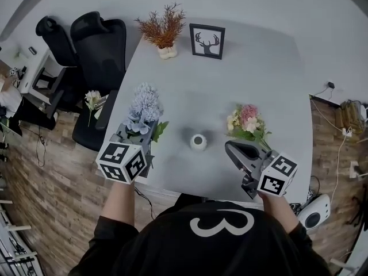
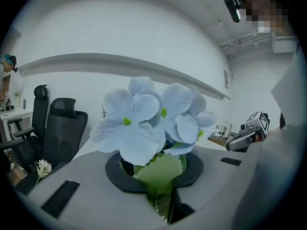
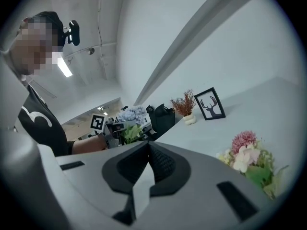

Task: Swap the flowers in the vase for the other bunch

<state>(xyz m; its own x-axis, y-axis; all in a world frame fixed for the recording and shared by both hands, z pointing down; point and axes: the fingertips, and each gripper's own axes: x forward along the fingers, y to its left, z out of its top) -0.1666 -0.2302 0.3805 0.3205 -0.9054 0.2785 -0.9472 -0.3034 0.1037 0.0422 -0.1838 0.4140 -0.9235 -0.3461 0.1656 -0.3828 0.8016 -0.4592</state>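
We're clamping the pale-blue fabric flower bunch [image 1: 144, 107] in the left gripper [image 1: 135, 134] at the grey desk's [image 1: 259, 68] left edge; right gripper [image 1: 229, 146] hovering closed, empty, near the front edge.

A grey table [image 1: 264, 73] stands on a wood-plank floor [image 1: 46, 211] near a pale wall [image 1: 259, 4]. Two black office chairs [image 1: 95, 45] sit at its left side.

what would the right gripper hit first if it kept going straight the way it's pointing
Most likely the blue flowers held in the left gripper, which show almost straight ahead of the shut right gripper in its own view. The vase seems to lie below that line, though depth is unclear.
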